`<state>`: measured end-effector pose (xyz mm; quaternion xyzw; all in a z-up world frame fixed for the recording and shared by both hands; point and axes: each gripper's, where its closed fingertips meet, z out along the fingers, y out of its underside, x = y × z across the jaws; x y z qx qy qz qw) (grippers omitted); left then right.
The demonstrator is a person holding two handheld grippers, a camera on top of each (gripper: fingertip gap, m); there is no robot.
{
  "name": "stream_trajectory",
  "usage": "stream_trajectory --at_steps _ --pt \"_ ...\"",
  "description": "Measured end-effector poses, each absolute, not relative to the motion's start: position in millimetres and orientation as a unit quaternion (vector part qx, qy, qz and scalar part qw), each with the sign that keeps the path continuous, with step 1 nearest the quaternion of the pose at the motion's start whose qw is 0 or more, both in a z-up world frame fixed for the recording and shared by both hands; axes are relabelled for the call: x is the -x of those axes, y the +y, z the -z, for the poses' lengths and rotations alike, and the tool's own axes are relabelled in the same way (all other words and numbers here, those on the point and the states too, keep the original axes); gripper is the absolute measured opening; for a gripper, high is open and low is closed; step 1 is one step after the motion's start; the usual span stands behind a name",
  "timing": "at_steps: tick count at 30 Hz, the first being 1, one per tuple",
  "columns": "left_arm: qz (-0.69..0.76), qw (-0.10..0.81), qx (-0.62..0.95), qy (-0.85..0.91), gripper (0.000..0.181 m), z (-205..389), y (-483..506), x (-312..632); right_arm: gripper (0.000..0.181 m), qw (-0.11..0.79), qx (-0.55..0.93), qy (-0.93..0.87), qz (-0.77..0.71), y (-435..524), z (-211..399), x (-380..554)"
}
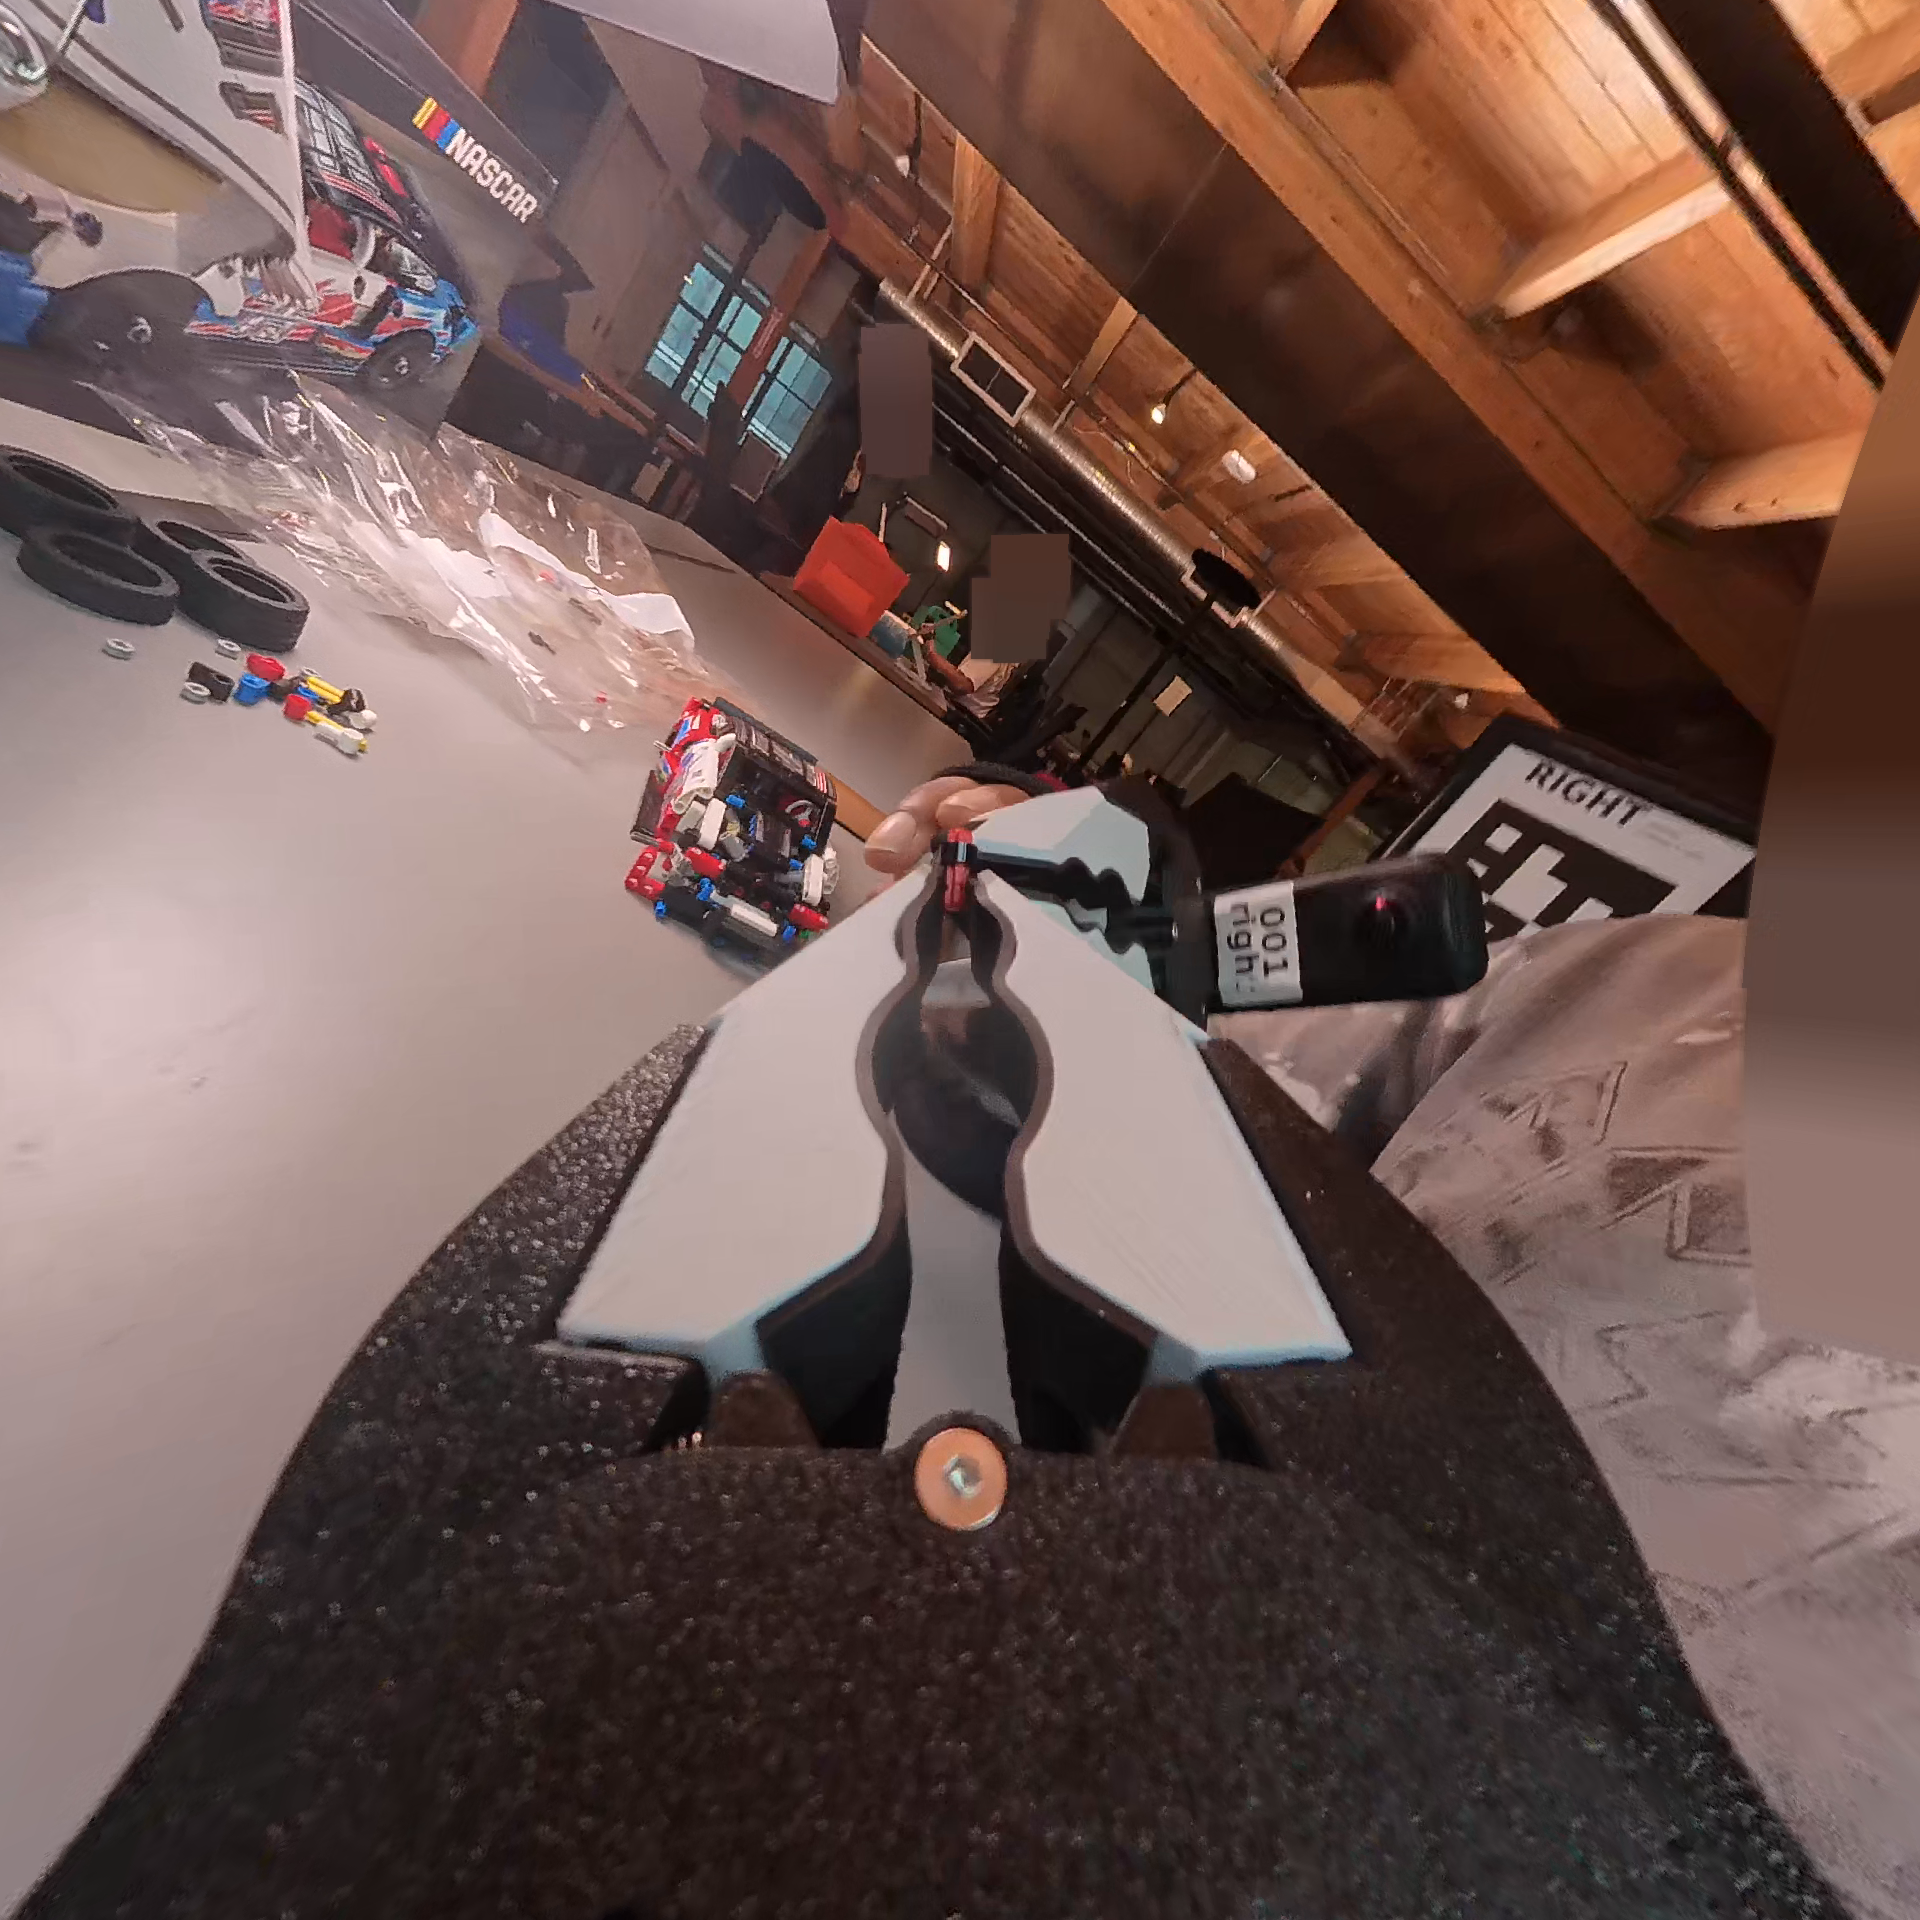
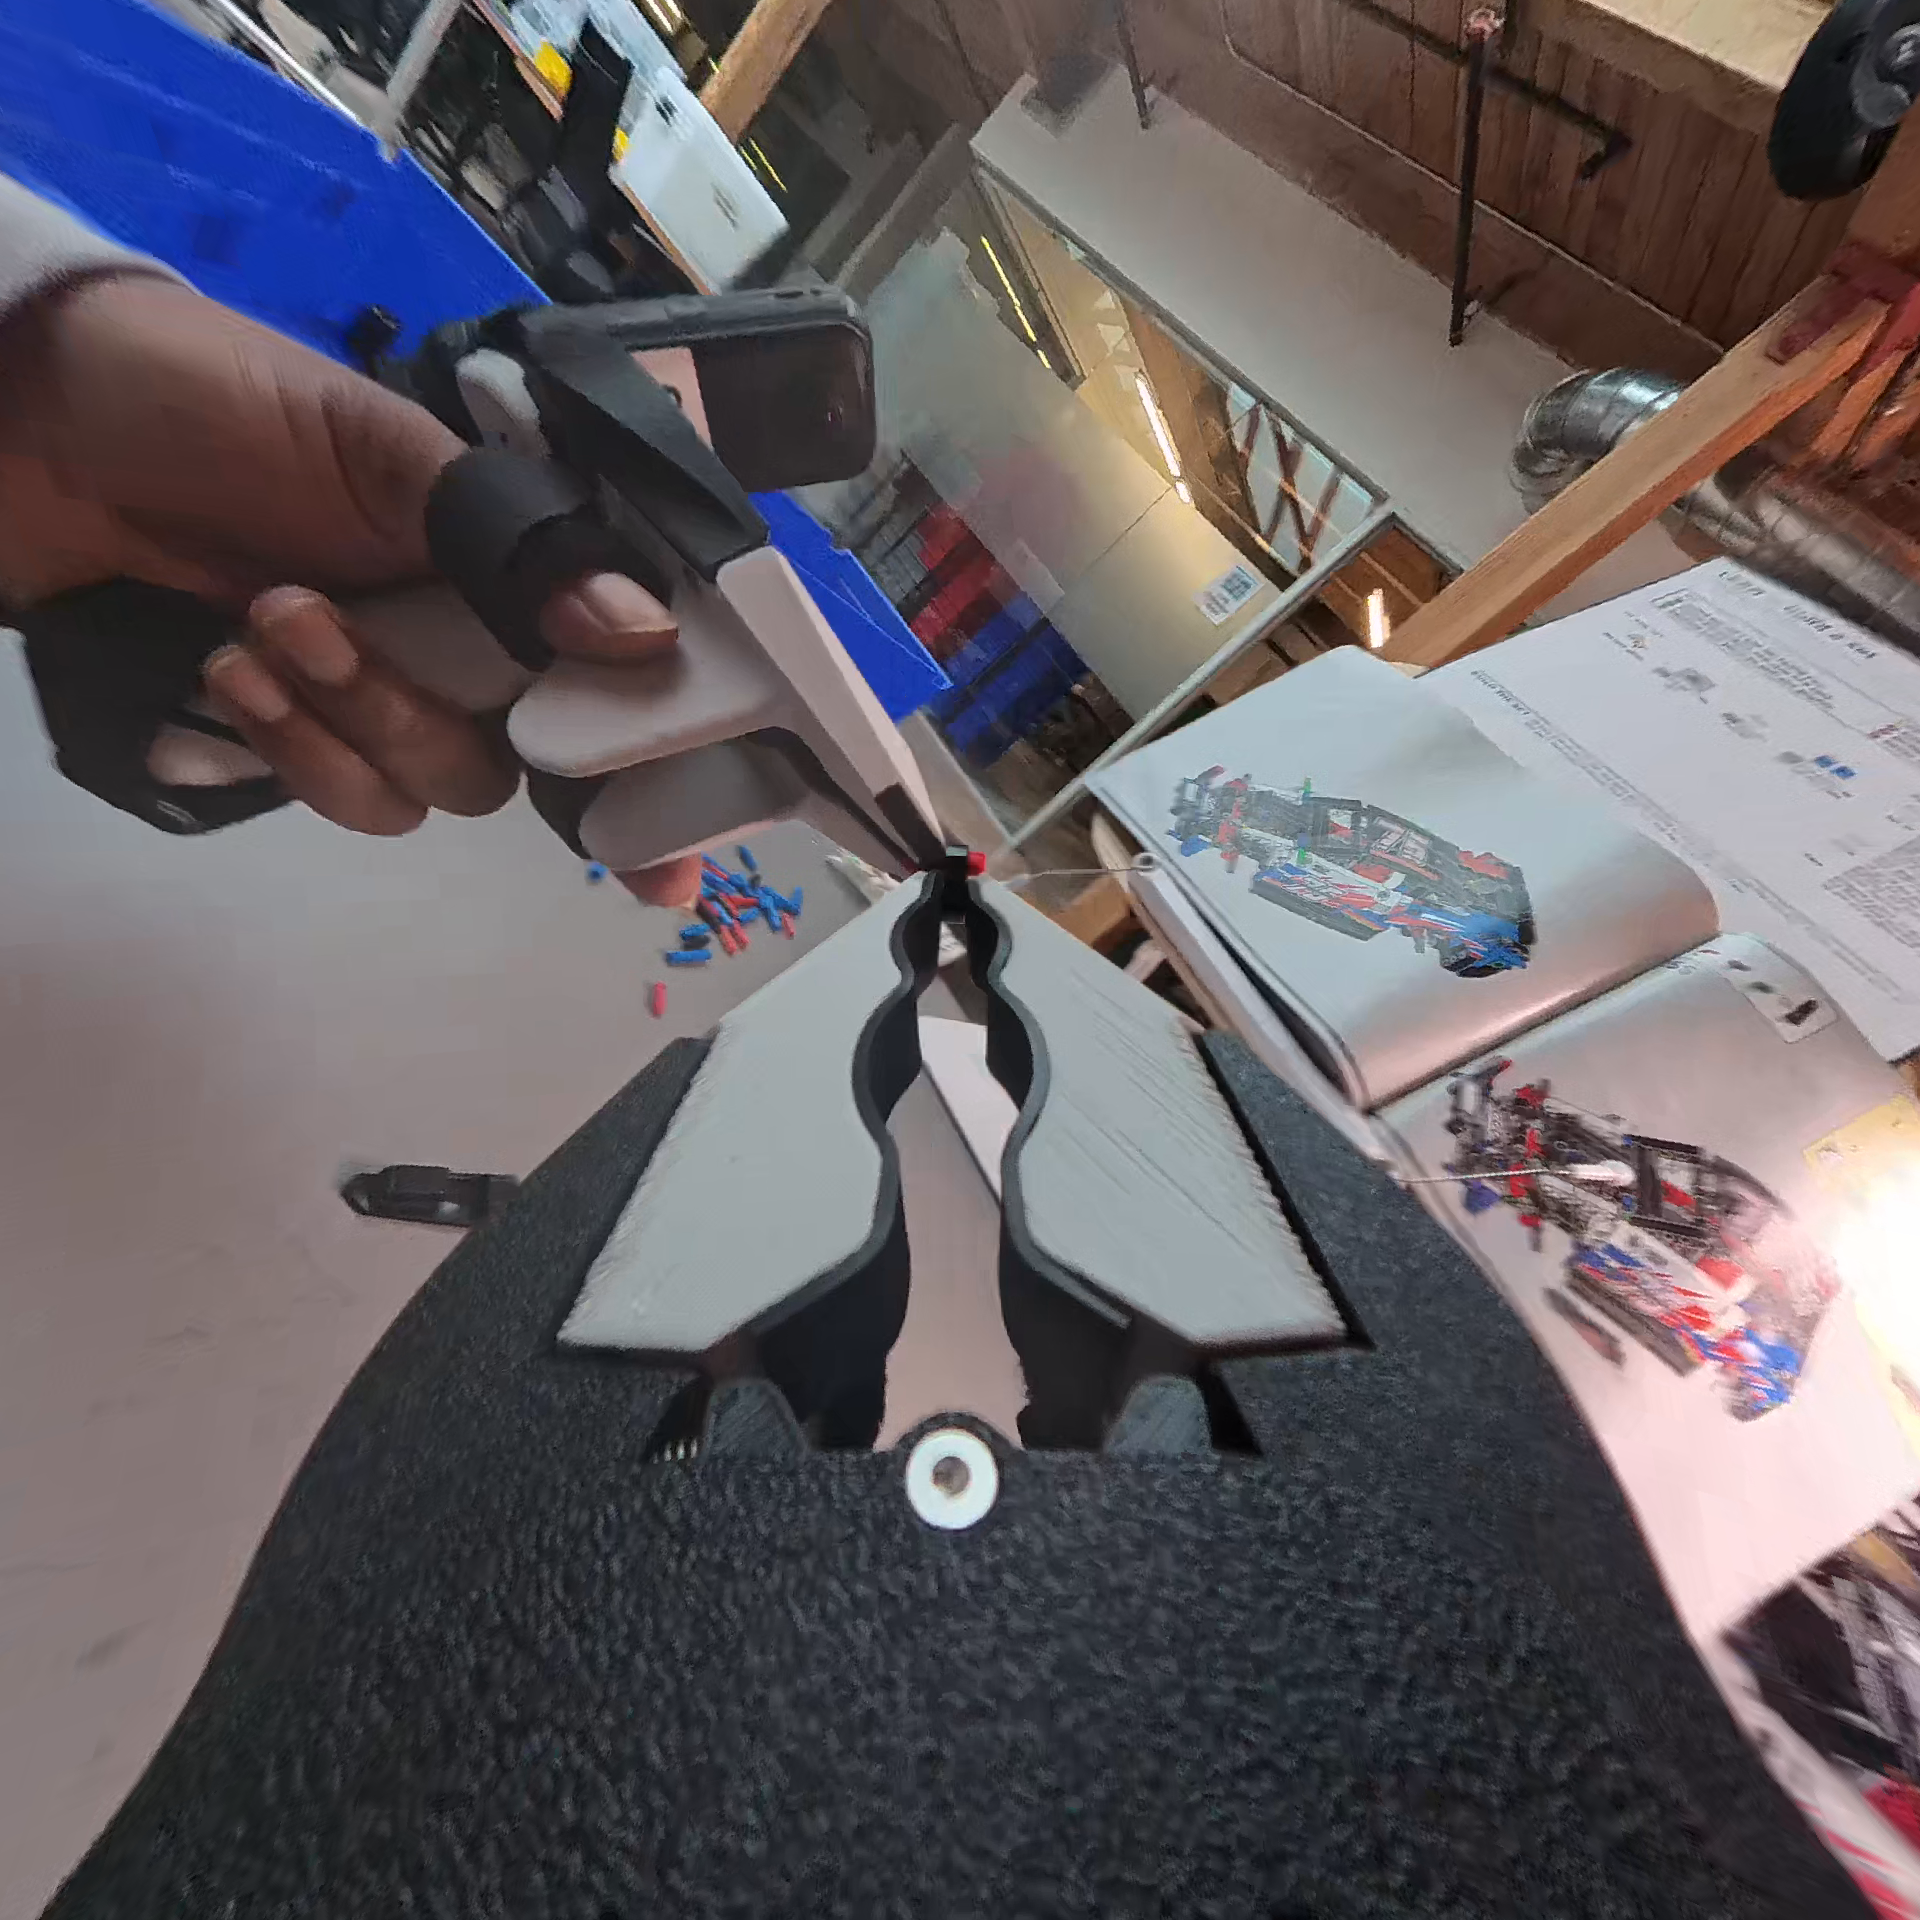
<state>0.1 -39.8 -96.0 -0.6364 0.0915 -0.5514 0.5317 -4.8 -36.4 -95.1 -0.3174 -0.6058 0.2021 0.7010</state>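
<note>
My left gripper (image 1: pixel 951 899) is shut on a small red-and-black toy brick piece (image 1: pixel 953 868), held in the air above the grey table (image 1: pixel 312 1039). My right gripper (image 2: pixel 951 896) is shut on the same small piece (image 2: pixel 961 862) and meets the left one tip to tip. In the left wrist view the right gripper (image 1: pixel 1023 831) comes in from the right with a hand behind it. In the right wrist view the left gripper (image 2: pixel 899 836) comes in from the left, held by a hand (image 2: pixel 260 540). I cannot tell whether the piece is one part or two.
A partly built toy car (image 1: pixel 738 842) stands on the table, with black tyres (image 1: pixel 156 571), loose small pieces (image 1: pixel 281 691) and clear plastic bags (image 1: pixel 468 551) to the left. An open instruction booklet (image 2: pixel 1455 883), a pile of blue and red pins (image 2: pixel 738 904) and a black part (image 2: pixel 426 1195) lie nearby. My left and right fingertips are right by each other.
</note>
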Motion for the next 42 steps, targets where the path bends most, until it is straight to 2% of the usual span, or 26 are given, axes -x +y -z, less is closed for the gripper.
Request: stream_trajectory --at_steps 6,10,15,23,34,35,36,37,38,42 --pt "0.405 0.558 0.674 0.266 0.002 104.5 -55.4 -7.6 0.01 0.486 0.383 -0.629 -0.47 -52.2 104.7 -3.7" --pt "0.371 0.551 0.668 0.334 0.002 106.3 -66.5 -16.8 0.011 0.405 0.373 -0.679 -0.486 -64.2 120.3 -13.1" --pt "0.354 0.527 0.676 0.375 0.002 119.1 -74.0 -23.7 0.008 0.384 0.364 -0.694 -0.489 -73.1 125.4 -15.5" --pt "0.286 0.457 0.736 0.409 0.002 152.7 -72.3 -25.9 0.005 0.382 0.346 -0.763 -0.39 -71.6 155.5 -18.1" --pt "0.294 0.451 0.76 0.365 0.0 165.4 -56.3 -16.9 0.005 0.365 0.368 -0.708 -0.479 -60.7 151.5 -20.2" --pt "0.208 0.413 0.794 0.395 0.001 201.9 -52.3 6.4 0.005 0.381 0.348 -0.644 -0.565 -59.4 114.8 -29.1" --pt "0.236 0.403 0.801 0.374 0.001 215.8 -56.5 13.0 0.004 0.381 0.34 -0.574 -0.64 -46.9 71.7 -45.4" --pt "0.31 0.418 0.794 0.313 0.0 204.7 -58.0 9.4 0.005 0.438 0.339 -0.578 -0.599 -33.1 59.3 -51.9" --pt "0.318 0.444 0.782 0.301 0.0 191.0 -55.4 8.2 0.005 0.477 0.343 -0.603 -0.539 -29.6 65.7 -50.1" --pt "0.269 0.47 0.769 0.341 0.002 170.3 -41.2 3.9 0.006 0.415 0.391 -0.59 -0.572 -34.0 100.3 -35.5"
